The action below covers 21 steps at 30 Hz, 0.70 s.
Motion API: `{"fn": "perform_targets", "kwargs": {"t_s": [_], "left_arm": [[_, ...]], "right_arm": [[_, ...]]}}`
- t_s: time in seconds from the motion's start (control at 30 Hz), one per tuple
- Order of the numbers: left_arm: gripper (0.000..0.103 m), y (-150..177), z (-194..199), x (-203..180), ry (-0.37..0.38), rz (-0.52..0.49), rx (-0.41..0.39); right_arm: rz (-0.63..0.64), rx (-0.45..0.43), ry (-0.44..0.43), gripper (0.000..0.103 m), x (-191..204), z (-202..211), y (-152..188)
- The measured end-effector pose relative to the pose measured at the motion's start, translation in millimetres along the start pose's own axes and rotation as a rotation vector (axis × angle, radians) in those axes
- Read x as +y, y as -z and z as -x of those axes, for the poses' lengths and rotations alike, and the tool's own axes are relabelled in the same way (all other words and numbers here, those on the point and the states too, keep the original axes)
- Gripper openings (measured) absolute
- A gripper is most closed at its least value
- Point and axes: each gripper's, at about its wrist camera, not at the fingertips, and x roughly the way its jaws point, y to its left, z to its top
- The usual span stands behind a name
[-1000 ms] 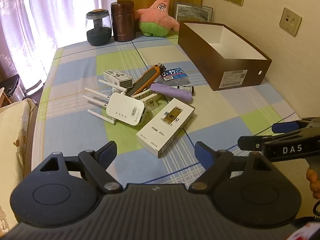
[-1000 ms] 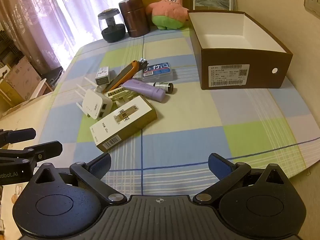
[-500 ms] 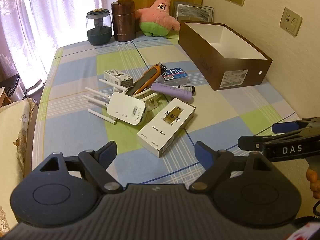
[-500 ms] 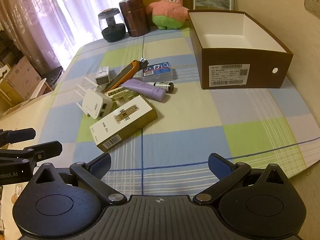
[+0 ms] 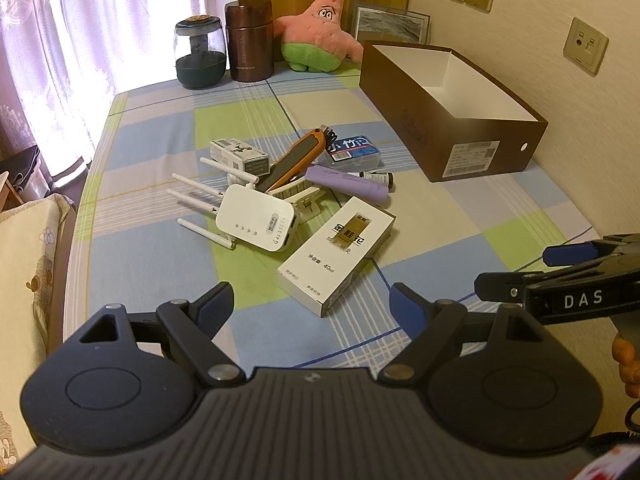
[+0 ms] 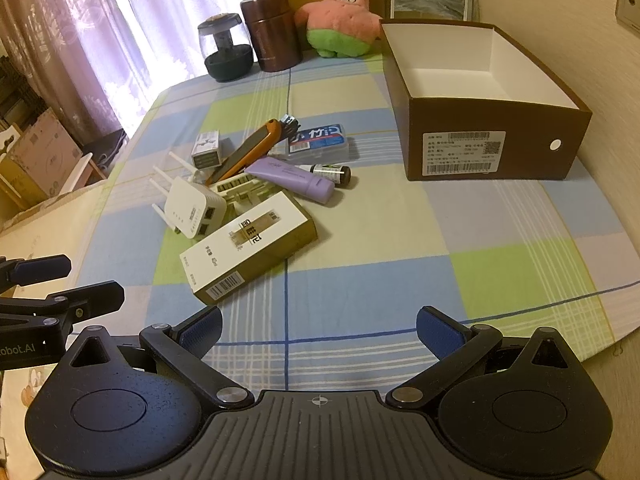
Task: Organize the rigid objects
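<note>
1. Both claws hover at the near edge of the worktop (image 6: 400, 240), jaws spread wide and holding nothing: the left claw (image 5: 312, 304) faces the pile, and the right claw (image 6: 320, 326) faces bare cloth.
2. The things to sort lie in a loose heap mid-worktop: a white carton (image 5: 338, 254), a router (image 5: 256, 220) with thin aerials, a purple tube (image 5: 348, 186), an orange knife (image 5: 296, 156), a blue case (image 5: 352, 150), a small box (image 5: 240, 156) and a little bottle (image 6: 332, 172). The open brown shoebox (image 6: 492, 128), empty, stands well apart to the right, against the wall.
3. Likely trouble: the pieces overlap, so lifting one may drag or tip its neighbours. The carton leans on a cream clip, and the knife rests across other things.
4. The router's aerials could snag a claw finger, and the round tube and bottle could roll away if nudged.
5. The carton looks broad for a wide-set claw, so a corner grip may let it swing.
6. The worktop wears a checked cloth in blue, green and cream, which may bunch under a push.
7. At the back stand a glass jar (image 5: 200, 54), a brown canister (image 5: 249, 40), a pink star plush (image 5: 320, 28) and a framed picture. Sheer curtains hang left, with wall sockets on the right.
</note>
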Motion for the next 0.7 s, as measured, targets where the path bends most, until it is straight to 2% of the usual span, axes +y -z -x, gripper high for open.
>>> {"fn": "perform_targets", "kwargs": {"t_s": [0.7], "left_arm": [[0.083,-2.1,-8.4,3.4,0.003,0.002,0.003]], "right_arm": [[0.002,0.011,0.002,0.101,2.4,-8.0,-4.6]]}}
